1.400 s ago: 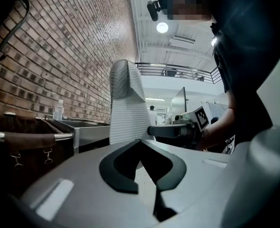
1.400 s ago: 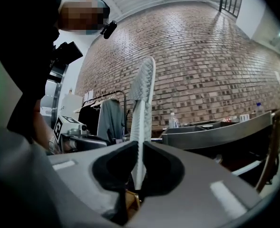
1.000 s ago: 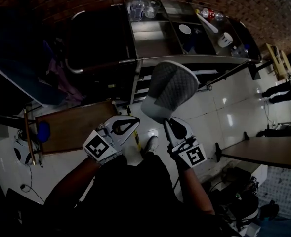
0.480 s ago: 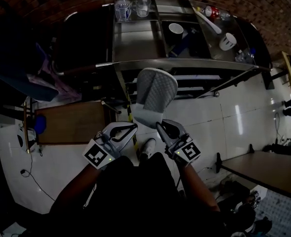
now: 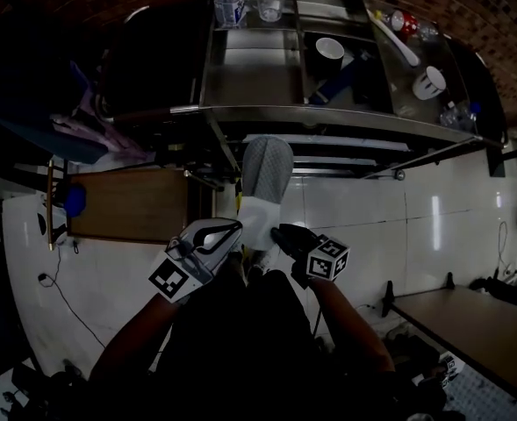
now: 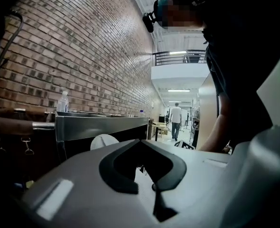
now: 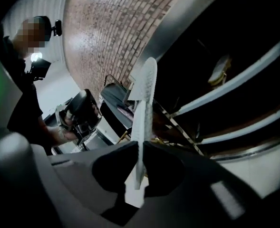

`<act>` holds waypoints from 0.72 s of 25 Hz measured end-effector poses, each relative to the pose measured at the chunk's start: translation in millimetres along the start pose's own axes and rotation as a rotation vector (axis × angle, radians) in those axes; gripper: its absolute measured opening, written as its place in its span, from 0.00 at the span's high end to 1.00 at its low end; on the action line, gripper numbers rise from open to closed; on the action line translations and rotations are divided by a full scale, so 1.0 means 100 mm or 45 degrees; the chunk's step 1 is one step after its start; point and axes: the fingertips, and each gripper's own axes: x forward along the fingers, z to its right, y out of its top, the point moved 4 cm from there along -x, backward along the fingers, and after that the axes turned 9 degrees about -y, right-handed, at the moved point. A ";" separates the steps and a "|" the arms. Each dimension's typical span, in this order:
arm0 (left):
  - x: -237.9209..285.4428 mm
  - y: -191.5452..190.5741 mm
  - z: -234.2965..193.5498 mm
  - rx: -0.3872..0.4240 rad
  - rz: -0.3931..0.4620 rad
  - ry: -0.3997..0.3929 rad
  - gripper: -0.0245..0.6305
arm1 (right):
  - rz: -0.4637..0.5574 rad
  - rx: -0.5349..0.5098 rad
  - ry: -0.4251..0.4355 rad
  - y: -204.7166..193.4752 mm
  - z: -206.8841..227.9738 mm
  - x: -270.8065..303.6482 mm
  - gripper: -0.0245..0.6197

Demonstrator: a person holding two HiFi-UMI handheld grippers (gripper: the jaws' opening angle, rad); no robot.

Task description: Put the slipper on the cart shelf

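Right gripper view: squeezing the white slipper (image 7: 147, 94) edge-on with the right gripper (image 7: 140, 144), most sticking out past its tips. Holding the left gripper (image 6: 141, 140) shut (nothing between).

The left gripper (image 6: 140, 141) has its jaws closed tip to tip with nothing between them. Beyond them stands a steel cart (image 6: 101, 123) with a water bottle (image 6: 62, 102) on top, against a brick wall (image 6: 73, 46). A white rounded object (image 6: 103, 140) peeks over the jaw. A person in dark clothing (image 6: 244, 80) fills the right.
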 end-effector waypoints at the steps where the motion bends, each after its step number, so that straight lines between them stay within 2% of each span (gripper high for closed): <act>1: 0.01 -0.03 -0.04 0.002 -0.010 0.004 0.96 | -0.022 0.050 -0.001 -0.01 0.07 0.06 0.91; 6: 0.13 -0.19 -0.28 0.037 -0.031 -0.006 0.96 | -0.102 0.238 0.013 0.13 0.36 0.36 0.91; 18: 0.49 -0.36 -0.75 0.077 0.031 -0.082 0.96 | -0.211 0.208 -0.081 0.68 0.94 0.99 0.91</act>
